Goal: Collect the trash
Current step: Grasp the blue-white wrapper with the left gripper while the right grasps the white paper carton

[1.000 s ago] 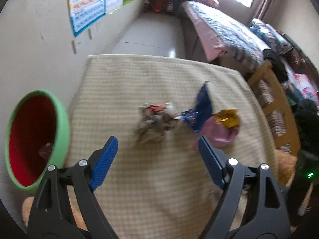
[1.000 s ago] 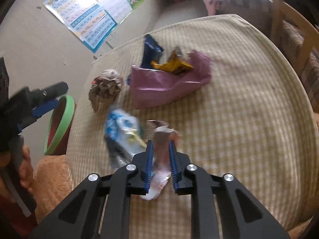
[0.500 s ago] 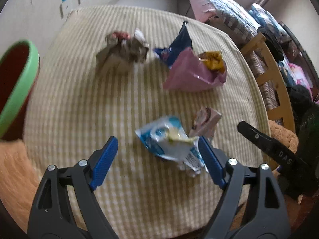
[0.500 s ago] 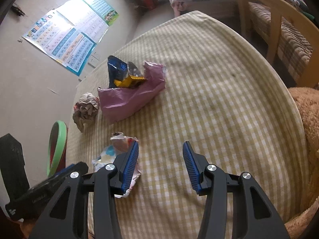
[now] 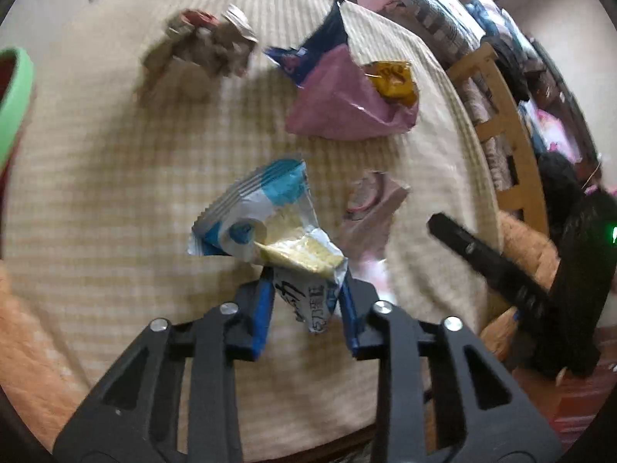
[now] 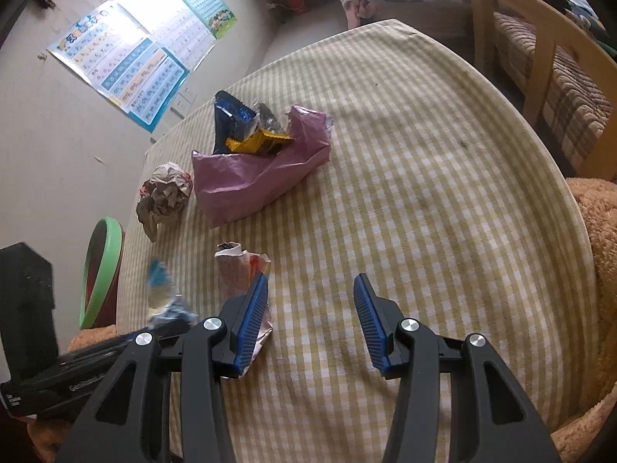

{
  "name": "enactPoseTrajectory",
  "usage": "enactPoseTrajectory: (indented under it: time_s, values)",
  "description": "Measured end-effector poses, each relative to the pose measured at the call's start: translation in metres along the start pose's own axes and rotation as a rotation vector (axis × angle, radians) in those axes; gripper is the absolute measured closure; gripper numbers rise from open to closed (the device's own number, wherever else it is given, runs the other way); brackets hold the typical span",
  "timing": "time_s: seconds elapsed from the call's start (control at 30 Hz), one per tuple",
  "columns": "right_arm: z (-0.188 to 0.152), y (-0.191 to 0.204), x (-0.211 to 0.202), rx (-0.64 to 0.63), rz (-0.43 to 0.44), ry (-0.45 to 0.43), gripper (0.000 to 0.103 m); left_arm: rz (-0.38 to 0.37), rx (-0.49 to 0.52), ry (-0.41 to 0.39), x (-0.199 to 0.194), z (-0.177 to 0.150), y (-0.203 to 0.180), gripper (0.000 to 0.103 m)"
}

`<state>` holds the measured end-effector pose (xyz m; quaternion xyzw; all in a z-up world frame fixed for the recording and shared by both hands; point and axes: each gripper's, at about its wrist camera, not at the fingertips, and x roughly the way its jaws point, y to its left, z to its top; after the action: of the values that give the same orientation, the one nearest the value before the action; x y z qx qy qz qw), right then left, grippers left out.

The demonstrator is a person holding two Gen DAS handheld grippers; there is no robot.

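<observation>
Surface (image 6: 443, 200): covered by a yellow-and-white checked cloth, filling the centre of both wrist views.

Left gripper (image 5: 306, 301): lower centre of the left wrist view. Its jaws are closing, with the lower end of a blue-and-white snack wrapper (image 5: 266, 223) between the blue pads; the pads appear to touch the wrapper's sides. The wrapper's torn upper part spreads toward the centre of the frame, a pale yellow inner face showing.

Right gripper (image 6: 310, 322): lower centre of the right wrist view. Its jaws stand spread with only bare cloth between them. A crumpled pinkish-white wrapper (image 6: 241, 274) lies just beside the left pad, outside the gap, partly hidden behind it.

Further trash on the surface:
- Pink plastic bag (image 6: 258, 175), upper centre of the right wrist view, lying flat.
- Dark blue snack packet (image 6: 229, 119) and yellow wrapper (image 6: 258, 142), at the bag's upper edge, touching it.
- Crumpled brown paper ball (image 6: 164, 195), left of the bag, just beside it.

Bin with a green rim (image 6: 102, 270): left edge of the right wrist view, beside the surface's edge, red inside.

Surroundings: wall posters (image 6: 135, 50) at upper left; wooden chair (image 6: 540, 58) at upper right.
</observation>
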<state>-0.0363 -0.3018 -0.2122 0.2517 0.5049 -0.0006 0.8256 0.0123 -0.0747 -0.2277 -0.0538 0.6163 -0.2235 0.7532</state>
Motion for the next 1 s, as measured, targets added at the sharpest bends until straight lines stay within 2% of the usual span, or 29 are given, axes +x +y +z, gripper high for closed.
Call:
enactPoseTrajectory:
  time_s: [0.13, 0.2, 0.4, 0.53, 0.6, 0.63, 0.67, 0.77, 1.0]
  values:
    - [-0.001, 0.007, 0.005, -0.018, -0.001, 0.015, 0.057, 0.081, 0.032, -0.004, -0.007, -0.004, 0.019, 0.072]
    - [-0.001, 0.012, 0.007, -0.035, -0.005, 0.021, 0.057, 0.093, 0.000, -0.020, -0.008, -0.005, 0.032, 0.048]
    - [-0.005, 0.022, 0.011, -0.061, -0.013, 0.033, 0.057, 0.061, -0.070, -0.068, -0.015, -0.001, 0.044, 0.045]
    - [-0.005, 0.027, 0.012, -0.068, -0.012, 0.041, 0.056, 0.084, -0.071, -0.094, -0.007, 0.012, 0.040, 0.045]
    - [-0.005, 0.030, 0.014, -0.075, -0.017, 0.045, 0.050, 0.081, -0.075, -0.070, 0.003, 0.017, 0.040, 0.048]
    - [-0.005, 0.032, 0.014, -0.077, -0.017, 0.048, 0.050, 0.078, -0.077, -0.061, 0.005, 0.017, 0.041, 0.051]
    - [-0.005, 0.034, 0.015, -0.079, -0.012, 0.049, 0.050, 0.089, -0.068, -0.076, 0.004, 0.018, 0.040, 0.061]
    - [-0.004, 0.038, 0.018, -0.086, -0.008, 0.054, 0.050, 0.069, -0.066, -0.083, -0.001, 0.015, 0.041, 0.069]
    - [-0.001, 0.047, 0.036, -0.097, -0.010, 0.081, 0.050, 0.094, -0.042, -0.167, -0.037, 0.004, 0.038, 0.071]
